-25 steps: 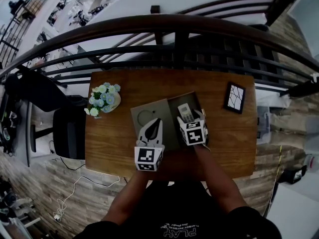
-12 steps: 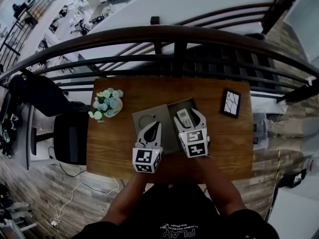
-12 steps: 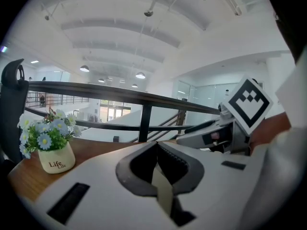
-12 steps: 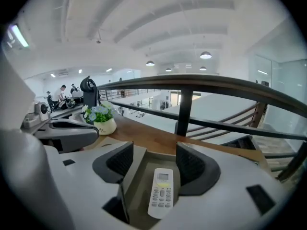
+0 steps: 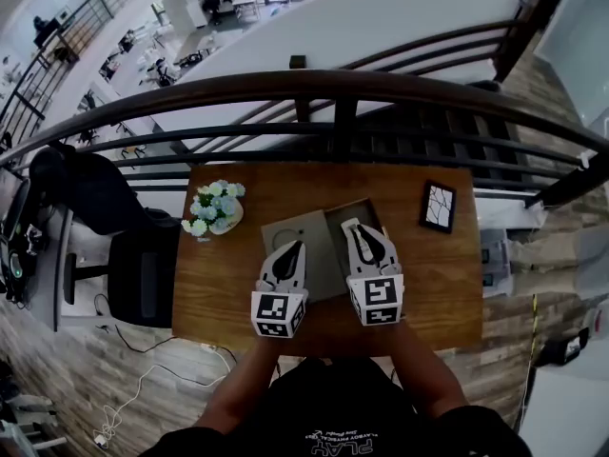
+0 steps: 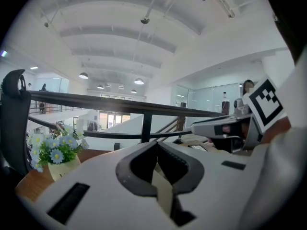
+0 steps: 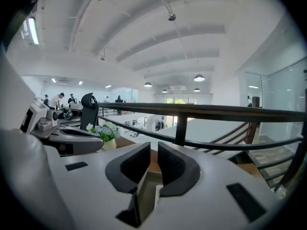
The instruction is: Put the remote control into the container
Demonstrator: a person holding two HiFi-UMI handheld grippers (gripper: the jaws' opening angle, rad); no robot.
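Note:
The open cardboard box (image 5: 334, 216) sits mid-table with its grey lid (image 5: 293, 228) folded out to the left. My right gripper (image 5: 354, 225) hangs over the box, and its jaws are closing to a narrow gap with nothing between them (image 7: 153, 150). The remote control does not show; the right gripper covers the inside of the box. My left gripper (image 5: 292, 246) rests over the lid's near edge, its jaws together and empty (image 6: 156, 145).
A vase of flowers (image 5: 214, 209) stands at the table's left. A small framed picture (image 5: 438, 206) lies at the far right. A dark railing (image 5: 333, 84) runs along the table's far edge. An office chair (image 5: 143, 274) stands left of the table.
The right gripper's jaws went from wide apart around the remote in the box to nearly together. The remote, seen in the box earlier, is now covered. The left gripper stayed put.

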